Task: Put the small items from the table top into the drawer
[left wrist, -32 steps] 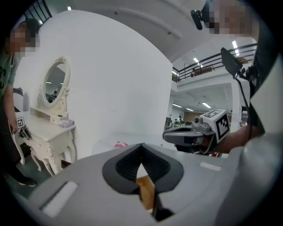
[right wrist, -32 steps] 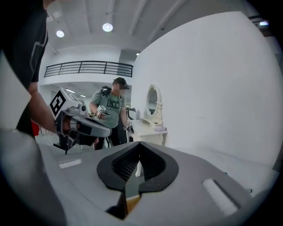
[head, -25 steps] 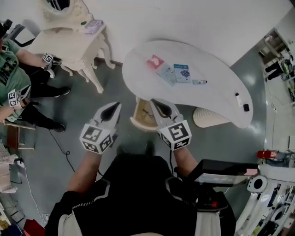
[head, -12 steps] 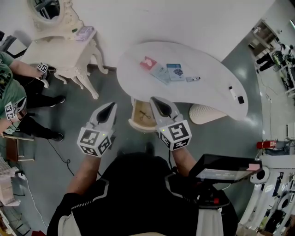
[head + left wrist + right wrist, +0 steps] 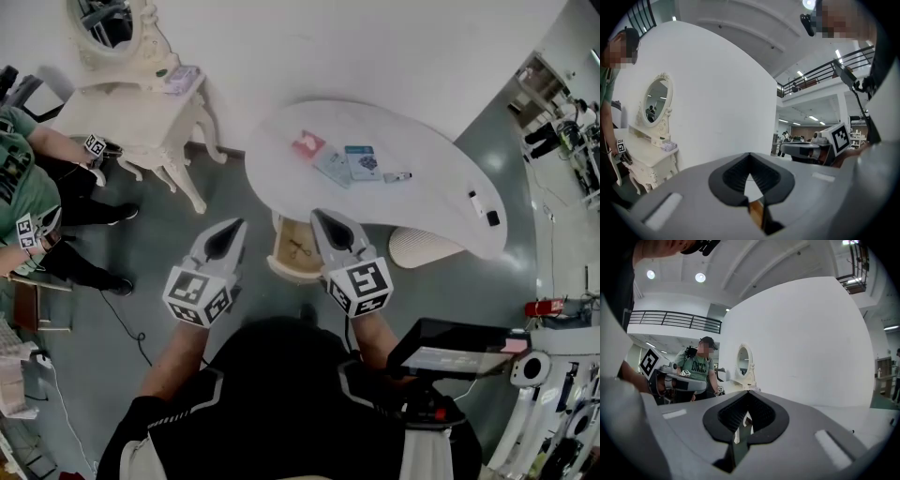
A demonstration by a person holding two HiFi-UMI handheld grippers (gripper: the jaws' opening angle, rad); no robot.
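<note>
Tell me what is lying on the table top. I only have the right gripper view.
Observer: The head view shows a red packet, a pale packet, a blue card and a small tube-like item clustered mid-table.
Operator: Check the drawer.
Observer: The drawer stands open under the table's near edge, with a thin dark item inside that I can't identify.
Operator: Report the left tongs.
Observer: The left tongs are shut with nothing between them, just left of the drawer in the head view.
</note>
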